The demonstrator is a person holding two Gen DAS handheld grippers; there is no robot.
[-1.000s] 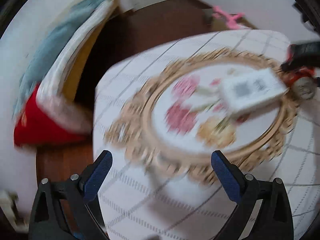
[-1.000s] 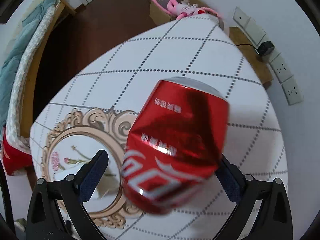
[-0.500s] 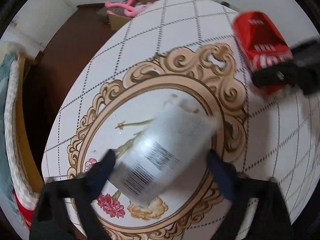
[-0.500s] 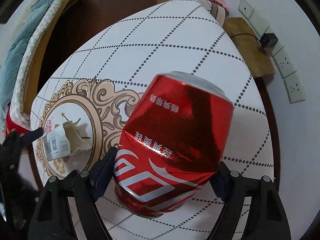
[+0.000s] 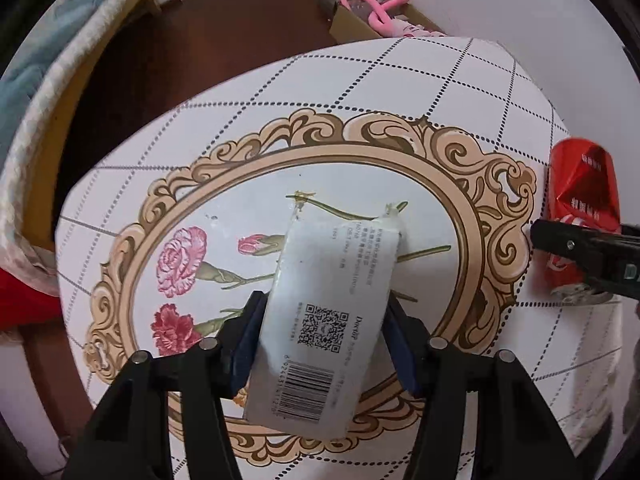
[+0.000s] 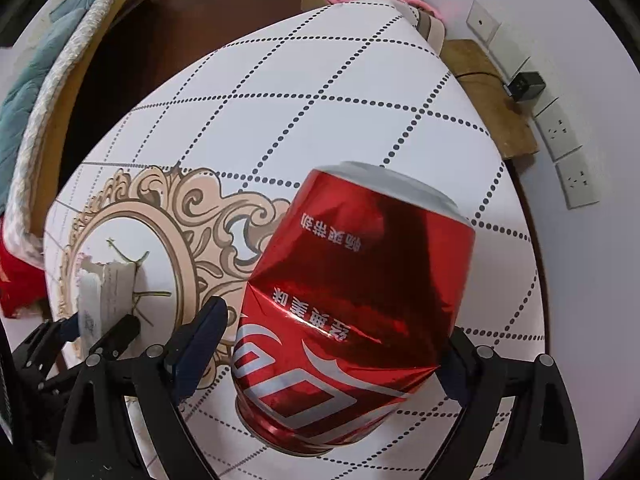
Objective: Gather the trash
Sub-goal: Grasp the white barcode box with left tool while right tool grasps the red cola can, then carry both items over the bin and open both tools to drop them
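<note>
My left gripper (image 5: 324,336) is shut on a white torn carton (image 5: 324,312) with a QR code and barcode, held over the flower print of the table (image 5: 360,80). My right gripper (image 6: 336,344) is shut on a dented red cola can (image 6: 356,304). The can also shows at the right edge of the left wrist view (image 5: 580,200). The carton and the left gripper show at the left of the right wrist view (image 6: 106,292).
A white table with a dotted grid and a gold frame print (image 6: 280,100) lies below both grippers. A bed with a blue blanket (image 5: 48,60) stands at the left. A cardboard box with a pink toy (image 5: 376,12) sits behind the table. Wall sockets (image 6: 568,152) are at the right.
My left gripper swung onto the white carton, closed on it and lifted it. My right gripper kept hold of the red can and drifted slightly.
</note>
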